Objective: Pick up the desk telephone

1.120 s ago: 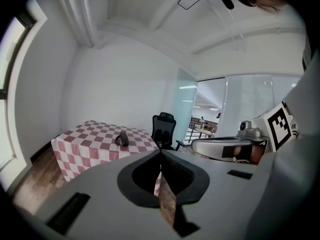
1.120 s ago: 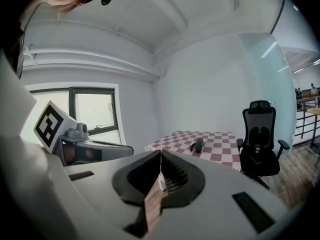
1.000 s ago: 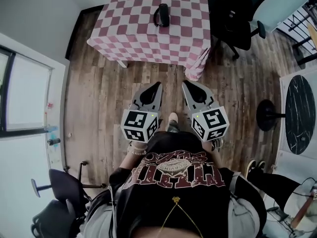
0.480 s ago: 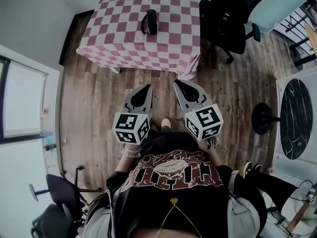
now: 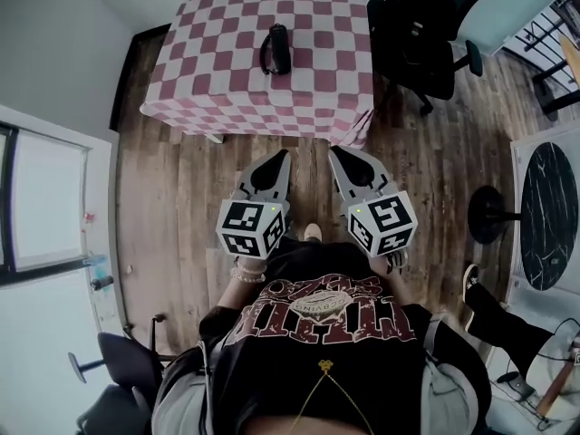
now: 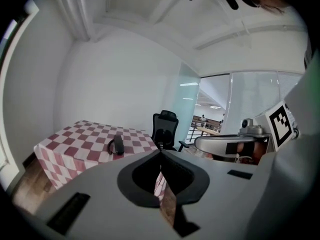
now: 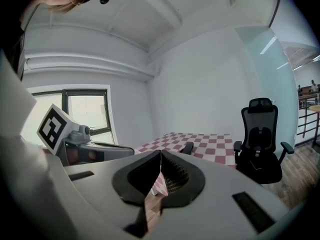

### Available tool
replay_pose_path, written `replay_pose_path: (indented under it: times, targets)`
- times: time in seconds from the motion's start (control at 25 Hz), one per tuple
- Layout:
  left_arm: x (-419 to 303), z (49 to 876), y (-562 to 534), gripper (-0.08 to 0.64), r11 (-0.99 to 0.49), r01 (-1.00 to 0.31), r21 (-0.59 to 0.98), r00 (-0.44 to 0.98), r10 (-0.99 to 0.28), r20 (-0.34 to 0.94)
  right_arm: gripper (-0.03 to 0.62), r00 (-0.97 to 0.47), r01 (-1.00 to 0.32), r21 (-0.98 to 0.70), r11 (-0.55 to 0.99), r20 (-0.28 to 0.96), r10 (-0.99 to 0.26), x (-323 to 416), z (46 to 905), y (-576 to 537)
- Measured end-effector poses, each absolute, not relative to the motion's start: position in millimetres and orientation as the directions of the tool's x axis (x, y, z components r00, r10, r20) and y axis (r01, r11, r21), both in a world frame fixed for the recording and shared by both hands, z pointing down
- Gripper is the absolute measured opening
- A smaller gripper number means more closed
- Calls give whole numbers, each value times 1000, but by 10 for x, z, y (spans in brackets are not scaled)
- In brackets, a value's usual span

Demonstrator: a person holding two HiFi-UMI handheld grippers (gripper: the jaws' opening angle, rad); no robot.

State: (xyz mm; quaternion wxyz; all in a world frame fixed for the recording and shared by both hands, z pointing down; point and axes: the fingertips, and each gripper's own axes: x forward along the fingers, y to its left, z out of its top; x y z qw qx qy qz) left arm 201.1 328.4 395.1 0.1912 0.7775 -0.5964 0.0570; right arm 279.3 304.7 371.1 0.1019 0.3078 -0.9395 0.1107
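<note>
A black desk telephone (image 5: 275,50) lies on the table with the pink-and-white checked cloth (image 5: 227,89); it also shows small in the left gripper view as the telephone (image 6: 118,144) and in the right gripper view as the telephone (image 7: 188,148). My left gripper (image 5: 284,156) and right gripper (image 5: 334,152) are held side by side over the wooden floor, well short of the table. Both have their jaws closed tip to tip with nothing between them.
A black office chair (image 5: 426,34) stands at the table's right side. A round black-topped table (image 5: 548,211) is at the far right, another chair (image 5: 118,370) at the lower left. A window (image 5: 36,198) lines the left wall.
The table and telephone have shifted slightly in the head view as the person steps toward them; both grippers stay shut and empty.
</note>
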Motion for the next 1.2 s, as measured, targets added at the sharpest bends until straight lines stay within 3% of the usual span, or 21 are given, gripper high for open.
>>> replay_pose_path:
  times: [0.64, 1.2]
  targets:
    - [1334, 3846, 2332, 8, -386, -898, 210, 436, -845, 311, 20, -724, -685, -115, 719, 217, -655, 1911, 3536, 2187]
    - [1052, 4060, 2228, 8, -477, -832, 283, 553, -757, 349, 18, -653, -754, -143, 641, 270, -707, 1763, 3696, 2062]
